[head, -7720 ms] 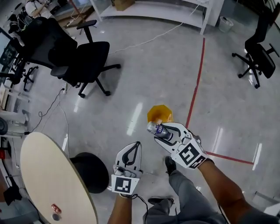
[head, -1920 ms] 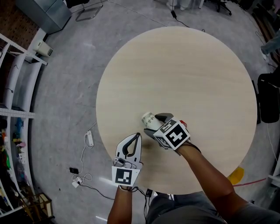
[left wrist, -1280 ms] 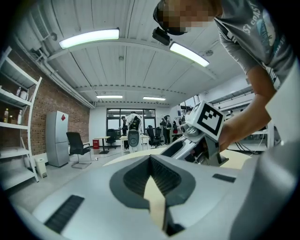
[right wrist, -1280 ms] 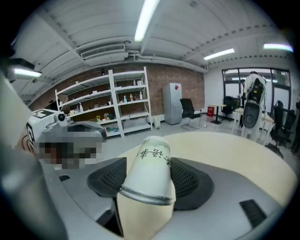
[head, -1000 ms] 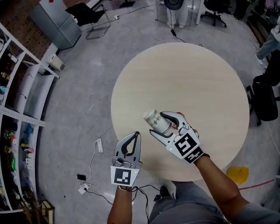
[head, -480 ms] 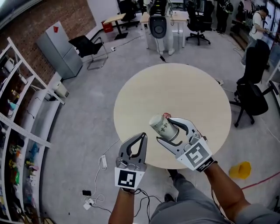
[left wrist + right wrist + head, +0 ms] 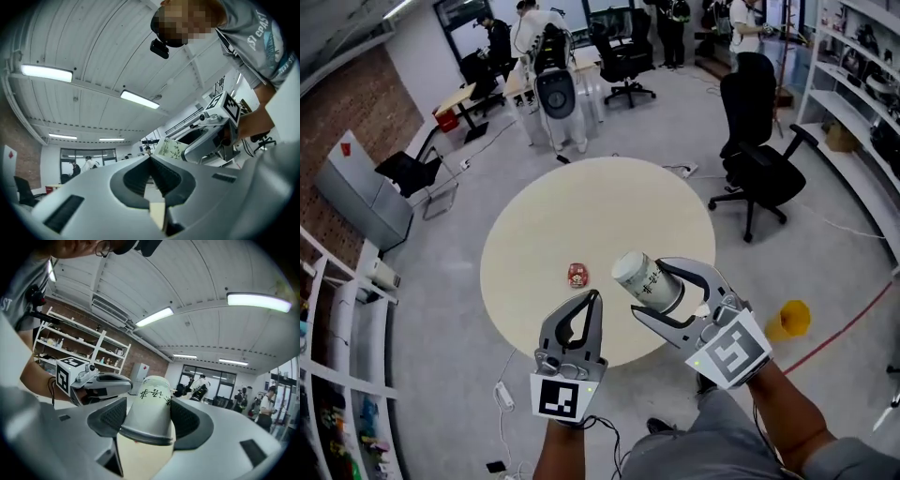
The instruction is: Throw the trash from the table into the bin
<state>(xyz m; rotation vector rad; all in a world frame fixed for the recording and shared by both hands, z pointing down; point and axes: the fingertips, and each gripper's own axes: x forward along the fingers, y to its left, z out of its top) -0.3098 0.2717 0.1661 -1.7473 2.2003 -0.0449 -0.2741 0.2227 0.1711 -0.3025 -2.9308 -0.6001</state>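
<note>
My right gripper (image 7: 660,290) is shut on a white paper cup (image 7: 643,280) with dark print, held lying on its side in the air in front of the round beige table (image 7: 609,206). In the right gripper view the cup (image 7: 151,401) fills the space between both jaws of that gripper (image 7: 149,409). My left gripper (image 7: 592,300) hovers beside it, shut and empty; its jaw tips meet in the left gripper view (image 7: 150,161). A small red can (image 7: 577,275) lies on the table near its front edge. The yellow bin (image 7: 789,319) stands on the floor to the right.
A black office chair (image 7: 757,122) stands right of the table. A white machine (image 7: 557,96) and several people are behind it. A grey cabinet (image 7: 354,195) and shelving (image 7: 337,328) line the left side. A red floor line (image 7: 844,328) runs past the bin.
Both grippers have risen away from the table, the right one carrying the cup. The head view has swung, so the table lies farther off and the red can shows.
</note>
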